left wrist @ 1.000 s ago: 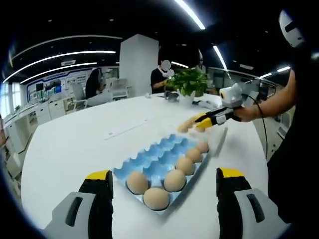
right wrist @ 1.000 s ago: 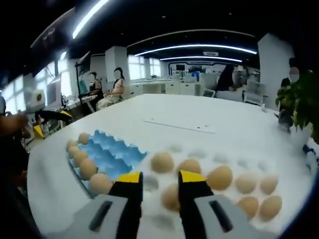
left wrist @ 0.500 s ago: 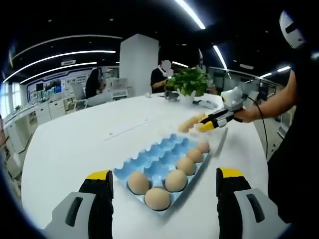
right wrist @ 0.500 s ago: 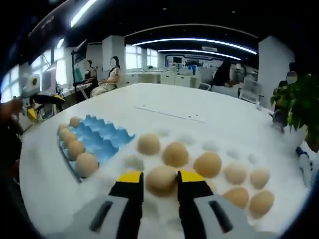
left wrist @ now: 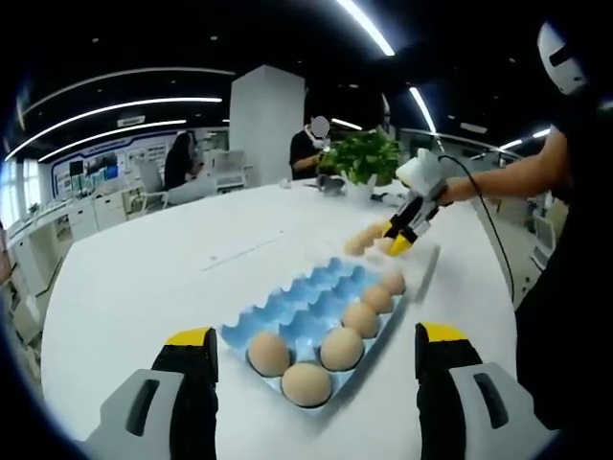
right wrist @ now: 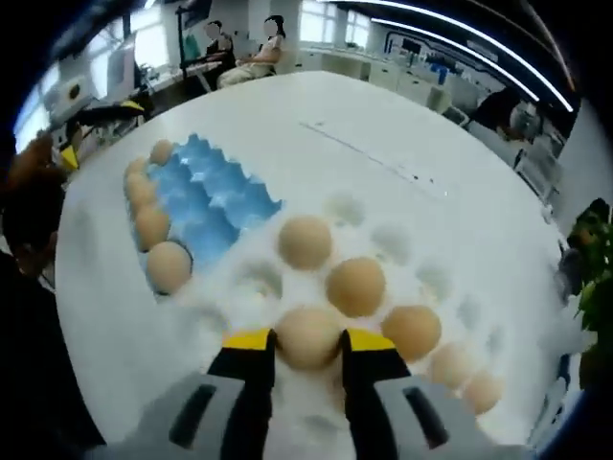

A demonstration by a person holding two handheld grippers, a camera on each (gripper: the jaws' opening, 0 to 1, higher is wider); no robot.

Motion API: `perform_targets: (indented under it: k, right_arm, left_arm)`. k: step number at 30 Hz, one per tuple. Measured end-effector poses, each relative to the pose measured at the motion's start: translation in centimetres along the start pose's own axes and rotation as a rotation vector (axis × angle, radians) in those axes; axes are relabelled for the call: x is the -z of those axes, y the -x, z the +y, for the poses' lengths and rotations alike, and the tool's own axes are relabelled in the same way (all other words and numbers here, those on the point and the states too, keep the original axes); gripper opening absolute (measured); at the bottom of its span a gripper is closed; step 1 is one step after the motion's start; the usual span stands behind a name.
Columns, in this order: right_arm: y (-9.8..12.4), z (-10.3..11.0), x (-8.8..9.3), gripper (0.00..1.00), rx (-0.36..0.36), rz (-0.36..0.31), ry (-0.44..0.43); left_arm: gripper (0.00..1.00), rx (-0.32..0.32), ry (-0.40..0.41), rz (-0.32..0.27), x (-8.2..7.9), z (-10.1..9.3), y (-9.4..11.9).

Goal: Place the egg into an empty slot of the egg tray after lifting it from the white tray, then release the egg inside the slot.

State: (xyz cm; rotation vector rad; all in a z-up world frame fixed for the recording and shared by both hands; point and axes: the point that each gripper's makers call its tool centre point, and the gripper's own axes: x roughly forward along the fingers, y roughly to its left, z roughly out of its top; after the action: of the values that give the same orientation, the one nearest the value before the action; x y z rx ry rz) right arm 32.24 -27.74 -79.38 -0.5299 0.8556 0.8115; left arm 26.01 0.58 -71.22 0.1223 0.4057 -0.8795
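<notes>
Right claw (right wrist: pixel 306 343) has its yellow-tipped jaws closed against a tan egg (right wrist: pixel 307 335) just above the white moulded tray (right wrist: pixel 433 284), likely for carrying to the blue egg tray (right wrist: pixel 213 199). Left claw (left wrist: pixel 316 347) waits wide open, empty, beside the blue tray's near corner.

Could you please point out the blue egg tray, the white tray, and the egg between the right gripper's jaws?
blue egg tray (right wrist: pixel 213 196), right gripper view, empty cups.
white tray (right wrist: pixel 407 240), right gripper view, empty cup.
egg (right wrist: pixel 306 335), right gripper view, its top.

Left gripper view: low, level across bench (left wrist: pixel 144 278). Right gripper view: steep down, close over white tray (right wrist: pixel 421 278). Shared: blue egg tray (left wrist: pixel 297 311).
</notes>
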Motion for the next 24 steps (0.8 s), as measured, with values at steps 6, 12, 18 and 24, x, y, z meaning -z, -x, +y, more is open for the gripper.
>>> perform_targets:
  k: [6,12,18,24]
  right_arm:
    - [0.1,-0.1,0.1,0.26,0.003,0.002,-0.086]
    - [1.4,-0.8,-0.6,0.25,0.02,-0.028,-0.138]
    - [3.3,0.3,-2.3,0.25,-0.003,-0.102,-0.178]
    - [3.2,2.0,-4.7,0.25,-0.037,-0.148,-0.159]
  left_arm:
    - [0.84,-0.005,0.001,-0.001,0.0,0.1,0.1]
    - [0.84,-0.007,0.002,-0.004,0.0,0.2,0.1]
    - [0.84,-0.005,0.006,-0.001,0.2,0.1,-0.1]
    - [0.84,-0.012,0.006,-0.001,0.3,0.4,0.1]
